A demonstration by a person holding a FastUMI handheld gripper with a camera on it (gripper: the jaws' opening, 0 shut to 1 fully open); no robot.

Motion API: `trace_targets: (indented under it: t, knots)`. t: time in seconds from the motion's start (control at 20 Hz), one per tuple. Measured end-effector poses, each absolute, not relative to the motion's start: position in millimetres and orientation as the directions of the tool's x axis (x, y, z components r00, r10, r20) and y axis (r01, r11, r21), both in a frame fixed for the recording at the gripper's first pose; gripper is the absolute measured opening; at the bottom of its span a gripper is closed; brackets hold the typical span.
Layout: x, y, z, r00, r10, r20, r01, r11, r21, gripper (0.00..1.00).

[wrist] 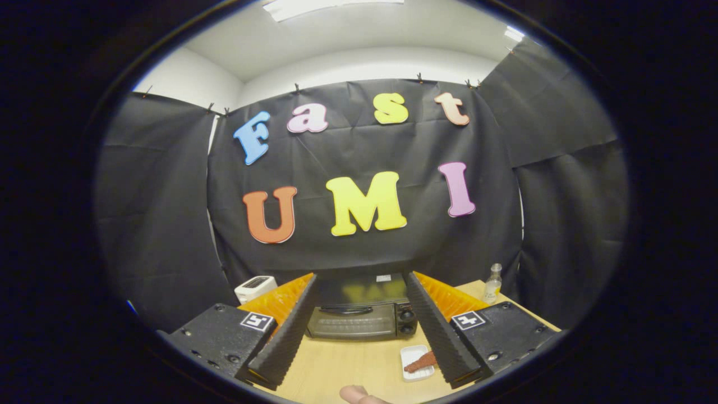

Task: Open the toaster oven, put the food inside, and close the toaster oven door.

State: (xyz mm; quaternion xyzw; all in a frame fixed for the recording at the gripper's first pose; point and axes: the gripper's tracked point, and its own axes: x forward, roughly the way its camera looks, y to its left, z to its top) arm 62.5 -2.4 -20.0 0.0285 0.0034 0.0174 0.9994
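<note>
A black toaster oven [362, 314] stands on the wooden table beyond my fingers, its glass door shut and its handle across the top of the door. A small white plate [414, 354] lies on the table in front of the oven's right side, with a reddish-brown piece of food [420, 363] on it, partly hidden by my right finger [437, 331]. My gripper [359, 325] is open, its two black ribbed fingers spread wide on either side of the oven, with nothing between them.
A white toaster [255, 287] sits behind the oven to the left. A small clear bottle [493, 283] stands at the back right of the wooden table [359, 365]. A fingertip [356, 394] of a person shows at the table's near edge.
</note>
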Motion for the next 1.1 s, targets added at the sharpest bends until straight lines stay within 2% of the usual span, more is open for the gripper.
trace_targets:
  t: [0.15,0.3,0.6,0.75,0.95,1.0,1.1]
  knots:
    - [119.9,0.9,-39.5,0.999,0.039,-0.021,-0.039,0.999,0.032,1.00]
    - [181.6,-7.2,-71.3,0.997,-0.010,-0.075,0.009,1.000,-0.021,1.00]
    - [274.9,19.7,-148.3,0.971,0.035,-0.238,-0.043,0.999,-0.029,1.00]
    - [300.0,40.2,-168.5,0.961,0.059,-0.271,-0.073,0.997,-0.040,1.00]
    - [316.0,36.2,-214.5,0.916,-0.001,-0.402,-0.026,0.998,-0.063,1.00]
    - [319.3,39.5,-208.1,0.934,-0.002,-0.357,-0.025,0.997,-0.073,1.00]
    - [315.2,40.0,-210.7,0.930,-0.013,-0.367,-0.025,0.995,-0.099,1.00]
